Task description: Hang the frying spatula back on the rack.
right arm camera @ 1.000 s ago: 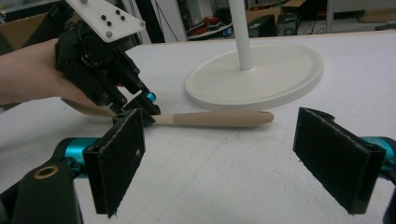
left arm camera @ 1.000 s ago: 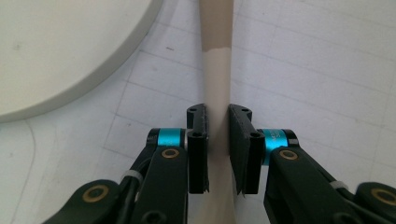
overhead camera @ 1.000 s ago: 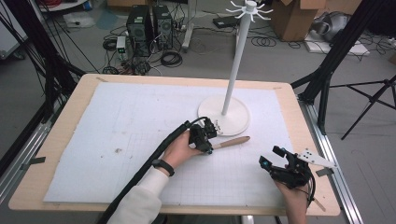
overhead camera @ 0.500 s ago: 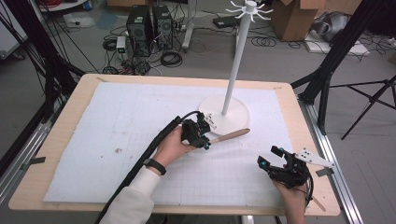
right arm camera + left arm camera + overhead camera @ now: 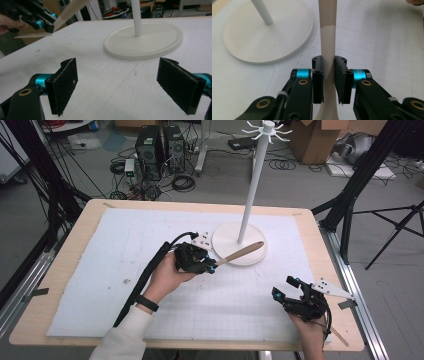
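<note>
Centrally in the high view, the left tongs [image 5: 212, 266] are clamped on the handle end of a pale wooden spatula [image 5: 242, 253], whose blade points toward the right of the frame and lies over the round white base of a stand [image 5: 227, 240]. From that base the stand's thin white pole rises to a ring of hooks at the top edge of the frame. In the left gripper view, the left tongs [image 5: 328, 75] press their two black pads against both sides of the spatula [image 5: 327, 32], which runs straight up the middle of the picture; the stand [image 5: 269, 37] sits at upper left. At lower right of the high view, the right tongs [image 5: 282, 289] are held wide apart with nothing between them, a hand gripping them just above the white-covered table [image 5: 100, 285]. In the right gripper view, the right tongs [image 5: 130, 83] frame bare table [image 5: 112, 87], with the stand [image 5: 143, 41] at upper centre and the left tongs [image 5: 47, 23] with the spatula [image 5: 72, 10] at upper left.
</note>
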